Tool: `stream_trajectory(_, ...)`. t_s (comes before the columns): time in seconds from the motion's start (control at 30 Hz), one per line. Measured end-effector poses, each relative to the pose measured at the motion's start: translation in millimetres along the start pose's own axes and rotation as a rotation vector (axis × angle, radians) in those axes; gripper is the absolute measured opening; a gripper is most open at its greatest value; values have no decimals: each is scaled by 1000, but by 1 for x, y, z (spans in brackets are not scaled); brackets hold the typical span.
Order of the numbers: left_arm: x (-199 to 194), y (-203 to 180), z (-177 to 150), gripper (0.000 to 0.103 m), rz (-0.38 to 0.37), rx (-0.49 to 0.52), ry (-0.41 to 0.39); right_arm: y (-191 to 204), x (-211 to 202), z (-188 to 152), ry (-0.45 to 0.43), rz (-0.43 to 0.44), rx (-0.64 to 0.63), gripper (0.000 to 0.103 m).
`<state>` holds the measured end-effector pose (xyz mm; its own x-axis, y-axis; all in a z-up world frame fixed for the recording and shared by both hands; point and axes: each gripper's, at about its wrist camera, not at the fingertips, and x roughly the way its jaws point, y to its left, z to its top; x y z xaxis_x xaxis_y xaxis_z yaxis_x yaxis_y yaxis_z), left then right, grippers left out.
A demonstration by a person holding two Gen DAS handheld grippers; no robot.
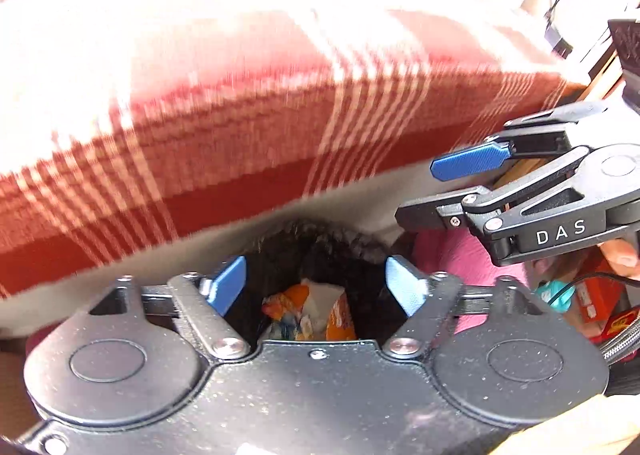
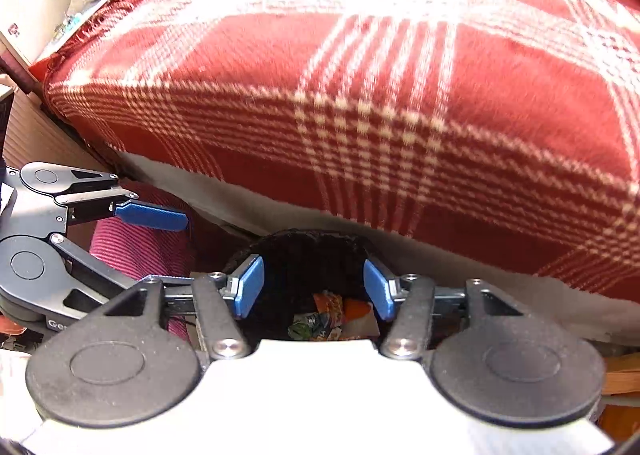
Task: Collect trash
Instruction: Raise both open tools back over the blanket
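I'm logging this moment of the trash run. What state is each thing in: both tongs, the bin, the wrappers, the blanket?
left tongs: open, empty, above the bin mouth
right tongs: open, empty, above the bin mouth
black bin: open-topped, beside the bed edge, partly filled
wrappers: crumpled, lying inside the bin
red plaid blanket: spread over the bed, its edge hanging beside the bin

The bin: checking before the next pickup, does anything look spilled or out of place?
Nothing stands out. The crumpled wrappers lie inside the black bin, none over its rim. Both the left gripper and right gripper are open and empty above it.
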<state>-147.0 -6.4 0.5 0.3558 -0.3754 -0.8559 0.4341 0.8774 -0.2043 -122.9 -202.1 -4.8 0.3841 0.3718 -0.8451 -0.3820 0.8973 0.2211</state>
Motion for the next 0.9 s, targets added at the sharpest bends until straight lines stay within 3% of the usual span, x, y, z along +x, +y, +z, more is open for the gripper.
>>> stream_trajectory(0.2,-39,8,31,89,-21,-16,-155,-7,-46,28,-160,-16,-12,83)
stream_trajectory(0.4,-50,18,69,89,41,-37,-255,-23,-63,57,-273,-85,6,85)
stream_trajectory(0.7,-31,38,129,89,115,-67,-357,-58,-69,104,-363,-164,87,85)
stream_trajectory(0.9,-2,43,168,82,131,-51,-381,-85,-58,138,-389,-231,115,86)
